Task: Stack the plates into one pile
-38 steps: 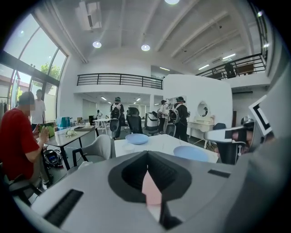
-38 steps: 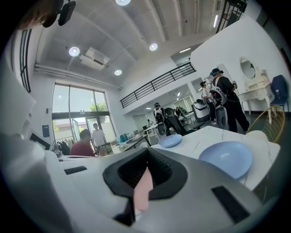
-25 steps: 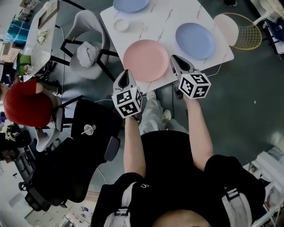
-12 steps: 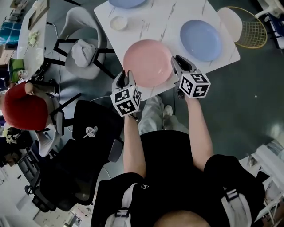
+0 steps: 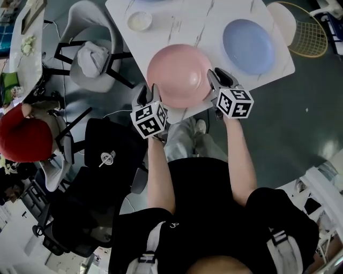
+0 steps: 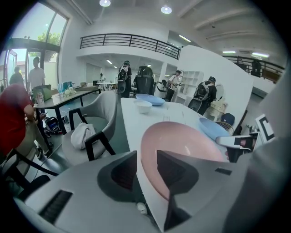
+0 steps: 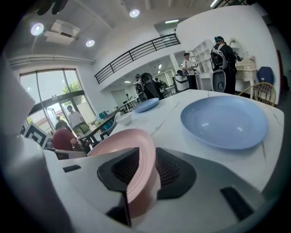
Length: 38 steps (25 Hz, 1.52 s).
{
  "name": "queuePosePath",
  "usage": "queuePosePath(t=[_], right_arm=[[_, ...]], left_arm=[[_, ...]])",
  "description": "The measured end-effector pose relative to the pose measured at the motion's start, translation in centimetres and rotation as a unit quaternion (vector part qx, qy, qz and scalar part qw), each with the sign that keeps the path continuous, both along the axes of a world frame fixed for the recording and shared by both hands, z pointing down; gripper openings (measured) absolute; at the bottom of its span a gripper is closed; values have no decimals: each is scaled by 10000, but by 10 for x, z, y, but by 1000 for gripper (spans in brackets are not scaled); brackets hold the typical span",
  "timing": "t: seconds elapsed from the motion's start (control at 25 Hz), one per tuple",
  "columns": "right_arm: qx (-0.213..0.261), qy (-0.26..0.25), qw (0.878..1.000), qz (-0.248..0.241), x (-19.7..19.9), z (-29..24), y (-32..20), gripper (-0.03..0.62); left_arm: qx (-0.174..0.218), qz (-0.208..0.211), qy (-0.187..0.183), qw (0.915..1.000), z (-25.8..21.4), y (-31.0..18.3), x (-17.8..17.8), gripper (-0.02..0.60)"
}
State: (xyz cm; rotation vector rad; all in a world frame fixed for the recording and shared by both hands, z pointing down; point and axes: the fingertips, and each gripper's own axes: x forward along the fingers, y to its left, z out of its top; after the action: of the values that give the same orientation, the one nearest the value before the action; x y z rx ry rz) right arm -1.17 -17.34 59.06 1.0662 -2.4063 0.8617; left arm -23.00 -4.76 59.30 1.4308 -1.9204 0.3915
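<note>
White veined table (image 5: 193,21) set on grey floor (image 5: 300,123), grey chair (image 6: 102,113) draped with white cloth (image 5: 92,56), black office chair (image 5: 91,182), tall windows (image 6: 27,50), ceiling spotlights (image 6: 166,9), railed balcony (image 6: 132,42) seen behind.

You have no word, number or brand name to read anywhere here. The cube (image 5: 149,120) on your left hand-held gripper (image 5: 149,91) and the one (image 5: 236,103) on your right hand-held gripper (image 5: 217,77) carry only black-and-white square markers, no letters. The round white emblem (image 5: 107,158) on the black chair (image 5: 122,143) and the small mark (image 5: 172,225) on your shirt (image 5: 206,203) are too small to read.
</note>
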Motion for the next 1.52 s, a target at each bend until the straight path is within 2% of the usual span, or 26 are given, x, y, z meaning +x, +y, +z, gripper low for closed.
queuePosePath(t=[0.48, 0.68, 0.88, 1.24, 1.52], right_arm=[[-270, 72, 9996, -59, -3, 21, 2, 123], [-492, 16, 9987, 103, -1, 25, 2, 43], [-439, -7, 9987, 243, 5, 17, -2, 43], [-261, -19, 9974, 674, 37, -2, -18, 43], [-60, 89, 9904, 1378, 79, -26, -41, 41]], left_arm=[[-222, 26, 172, 9996, 22, -4, 2, 131], [-39, -102, 375, 9992, 22, -7, -1, 100], [58, -53, 314, 9995, 13, -16, 1, 94], [226, 348, 280, 9987, -4, -52, 24, 86], [375, 1017, 326, 9936, -23, -106, 54, 77]])
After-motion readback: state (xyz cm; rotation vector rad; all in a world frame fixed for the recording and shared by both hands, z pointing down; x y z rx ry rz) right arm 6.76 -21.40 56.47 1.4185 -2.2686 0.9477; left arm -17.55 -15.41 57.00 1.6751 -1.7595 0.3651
